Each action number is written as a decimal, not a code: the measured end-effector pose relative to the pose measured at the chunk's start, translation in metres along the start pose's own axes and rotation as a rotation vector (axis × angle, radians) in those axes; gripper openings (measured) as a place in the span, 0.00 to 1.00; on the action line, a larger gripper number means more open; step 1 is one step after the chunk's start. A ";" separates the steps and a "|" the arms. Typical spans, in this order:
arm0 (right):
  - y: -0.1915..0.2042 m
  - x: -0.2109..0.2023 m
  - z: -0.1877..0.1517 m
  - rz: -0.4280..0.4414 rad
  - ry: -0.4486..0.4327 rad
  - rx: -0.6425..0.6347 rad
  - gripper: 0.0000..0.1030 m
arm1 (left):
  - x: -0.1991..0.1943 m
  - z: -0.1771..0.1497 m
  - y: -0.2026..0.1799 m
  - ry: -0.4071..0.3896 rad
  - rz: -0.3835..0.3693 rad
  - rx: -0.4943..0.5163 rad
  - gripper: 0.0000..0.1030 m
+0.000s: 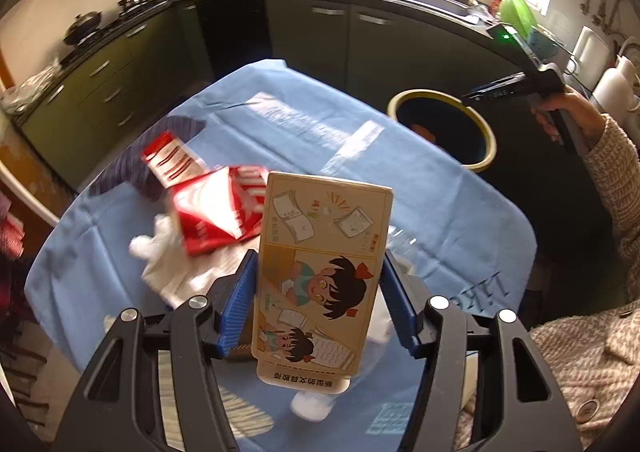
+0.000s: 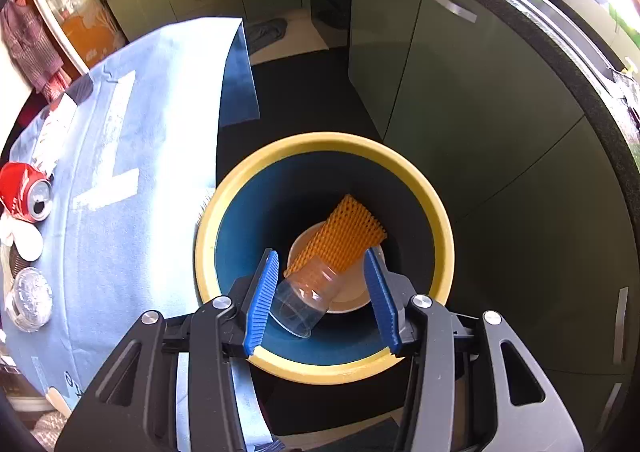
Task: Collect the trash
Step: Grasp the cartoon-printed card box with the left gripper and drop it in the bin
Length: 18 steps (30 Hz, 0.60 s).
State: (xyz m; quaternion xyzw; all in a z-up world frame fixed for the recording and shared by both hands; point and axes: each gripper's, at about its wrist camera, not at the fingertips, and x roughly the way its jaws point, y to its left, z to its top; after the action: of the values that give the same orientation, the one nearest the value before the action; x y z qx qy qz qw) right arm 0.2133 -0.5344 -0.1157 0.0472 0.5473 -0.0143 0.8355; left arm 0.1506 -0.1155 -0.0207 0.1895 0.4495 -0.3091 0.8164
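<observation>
My left gripper is shut on a beige cartoon-printed cardboard package and holds it above the blue-clothed table. Red cartons and crumpled white tissue lie behind it. My right gripper is open and empty right above the yellow-rimmed blue bin, which stands on the floor by the table. Inside lie an orange foam net, a clear plastic cup and a beige paper plate. The bin and the right gripper also show in the left wrist view.
A crushed red can, a white lid and a clear plastic lid lie at the table's left in the right wrist view. Green kitchen cabinets and a dark countertop curve around the bin.
</observation>
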 end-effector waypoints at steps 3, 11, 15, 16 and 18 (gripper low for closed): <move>-0.006 -0.012 -0.005 0.017 -0.027 0.006 0.44 | 0.019 0.040 -0.037 0.008 -0.074 0.065 0.56; -0.024 -0.046 -0.035 -0.003 -0.081 -0.005 0.44 | 0.098 0.133 -0.127 0.058 -0.185 0.193 0.56; -0.039 -0.063 -0.055 -0.024 -0.116 0.005 0.44 | 0.145 0.178 -0.158 0.082 -0.198 0.186 0.56; -0.043 -0.066 -0.059 -0.025 -0.120 0.011 0.44 | 0.158 0.189 -0.164 0.087 -0.195 0.176 0.56; -0.051 -0.070 -0.068 -0.027 -0.125 0.021 0.44 | 0.183 0.206 -0.174 0.104 -0.184 0.158 0.56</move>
State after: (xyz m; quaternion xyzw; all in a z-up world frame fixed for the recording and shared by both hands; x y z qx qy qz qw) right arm 0.1196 -0.5805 -0.0819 0.0477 0.4946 -0.0341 0.8672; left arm 0.2347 -0.4257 -0.0735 0.2271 0.4811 -0.4071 0.7424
